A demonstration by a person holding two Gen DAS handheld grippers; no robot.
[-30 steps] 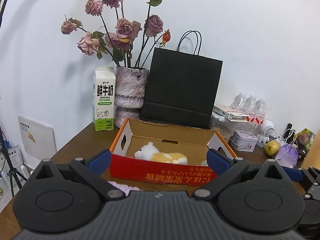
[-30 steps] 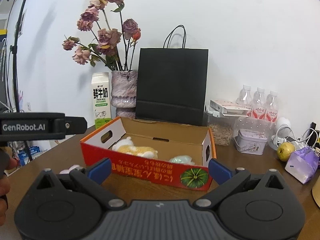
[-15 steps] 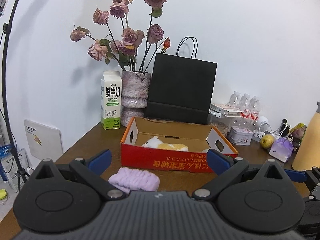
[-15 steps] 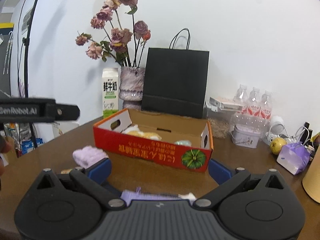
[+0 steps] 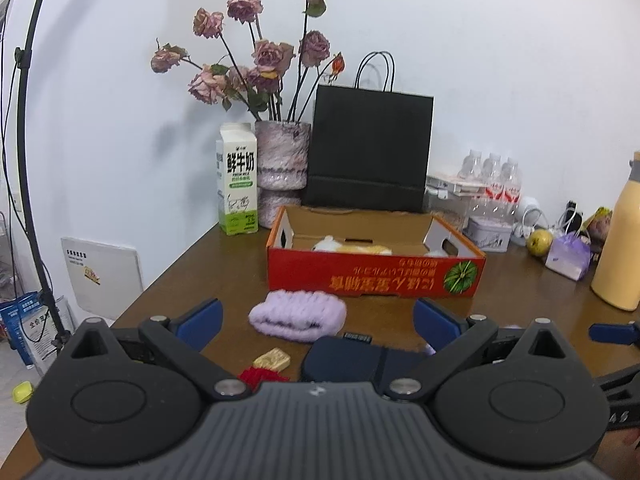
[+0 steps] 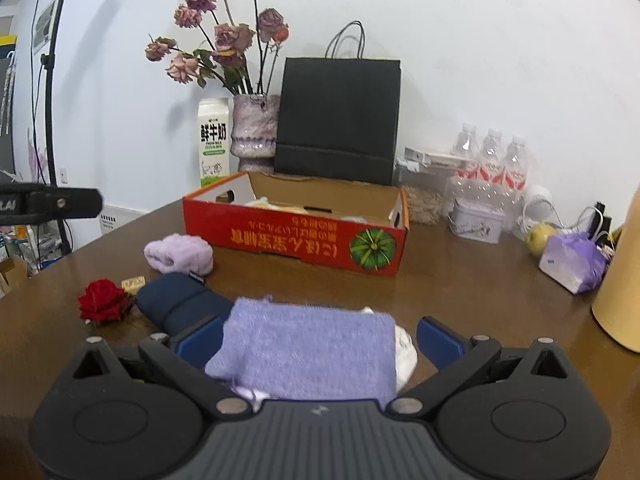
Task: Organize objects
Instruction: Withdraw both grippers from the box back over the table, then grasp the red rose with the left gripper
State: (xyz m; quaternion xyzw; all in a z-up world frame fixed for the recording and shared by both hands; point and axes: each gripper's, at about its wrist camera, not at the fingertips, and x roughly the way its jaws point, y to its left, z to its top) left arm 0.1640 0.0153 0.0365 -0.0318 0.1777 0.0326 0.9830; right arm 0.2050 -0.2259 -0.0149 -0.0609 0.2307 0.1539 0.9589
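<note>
Before the red cardboard box (image 6: 296, 236): lilac knitted roll (image 6: 179, 254), navy pouch (image 6: 176, 300), red rose (image 6: 102, 301), purple cloth (image 6: 308, 354). Left gripper (image 5: 316, 320) and right gripper (image 6: 318, 338) fingers spread, grasping nothing.

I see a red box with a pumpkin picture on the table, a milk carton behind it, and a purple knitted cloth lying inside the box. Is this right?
Not quite. The purple knitted cloth lies outside the red box, on the table in front of it, between the open fingers of the right gripper, as the right wrist view shows. The milk carton does stand behind the box.
</note>
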